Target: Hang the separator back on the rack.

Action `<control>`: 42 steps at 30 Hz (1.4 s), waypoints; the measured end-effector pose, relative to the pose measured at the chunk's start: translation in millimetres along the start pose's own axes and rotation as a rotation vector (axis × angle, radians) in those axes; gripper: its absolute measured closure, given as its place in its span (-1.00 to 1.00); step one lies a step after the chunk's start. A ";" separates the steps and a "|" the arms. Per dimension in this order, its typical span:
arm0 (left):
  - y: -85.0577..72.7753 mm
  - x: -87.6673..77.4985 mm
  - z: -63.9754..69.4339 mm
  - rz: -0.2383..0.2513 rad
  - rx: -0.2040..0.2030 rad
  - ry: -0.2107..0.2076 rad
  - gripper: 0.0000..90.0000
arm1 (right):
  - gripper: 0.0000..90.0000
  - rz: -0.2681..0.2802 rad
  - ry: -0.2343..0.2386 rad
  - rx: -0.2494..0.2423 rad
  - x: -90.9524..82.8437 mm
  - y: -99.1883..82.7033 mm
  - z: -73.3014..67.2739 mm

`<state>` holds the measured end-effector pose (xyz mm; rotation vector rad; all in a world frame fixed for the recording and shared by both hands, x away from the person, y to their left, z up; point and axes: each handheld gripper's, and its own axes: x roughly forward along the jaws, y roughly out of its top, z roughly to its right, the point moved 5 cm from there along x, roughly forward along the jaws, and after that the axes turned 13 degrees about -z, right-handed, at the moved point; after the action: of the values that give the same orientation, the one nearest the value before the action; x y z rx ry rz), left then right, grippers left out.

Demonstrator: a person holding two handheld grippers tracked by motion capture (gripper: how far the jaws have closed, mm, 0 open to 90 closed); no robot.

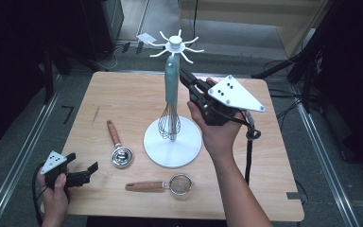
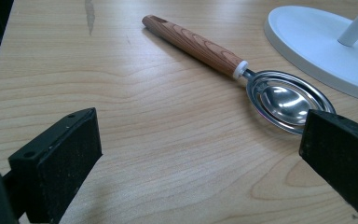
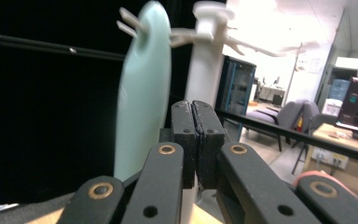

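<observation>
While whisk (image 1: 171, 101) hangs on stand (image 1: 172, 142), right gripper (image 1: 187, 78) beside it, fingers pressed together, empty; left gripper (image 1: 82, 168) wide open, empty, near ladle (image 1: 119, 145); strainer (image 1: 163, 184) also on bench (image 1: 123, 94), unhung.

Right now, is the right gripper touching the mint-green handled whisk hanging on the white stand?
Cannot tell. In the right gripper view the shut right gripper sits just beside the whisk handle, but no plain contact or gap shows.

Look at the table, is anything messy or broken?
Nothing looks broken or spilled. The whisk hangs straight on the white stand, while the scoop and the strainer lie flat on the table, apart. There's a dark streak on the wood.
</observation>
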<state>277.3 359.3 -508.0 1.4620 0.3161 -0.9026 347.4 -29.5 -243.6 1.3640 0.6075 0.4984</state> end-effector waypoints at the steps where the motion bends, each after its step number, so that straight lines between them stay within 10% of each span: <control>1: 0.0 0.0 0.0 0.000 0.000 0.000 -1.00 | 0.99 0.000 0.000 0.000 0.0 0.0 0.0; 19: 0.1 -0.1 0.8 0.004 0.005 0.013 -0.90 | 0.65 -0.144 -0.047 0.077 -33.3 -77.3 30.7; 42: -2.1 -4.4 4.0 0.002 0.020 0.013 -0.90 | 0.55 -0.350 -0.046 0.161 -66.6 -196.1 19.5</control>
<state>271.7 357.3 -505.9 1.4866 0.3160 -0.8969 306.6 -116.1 -428.2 1.3790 0.8433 0.1372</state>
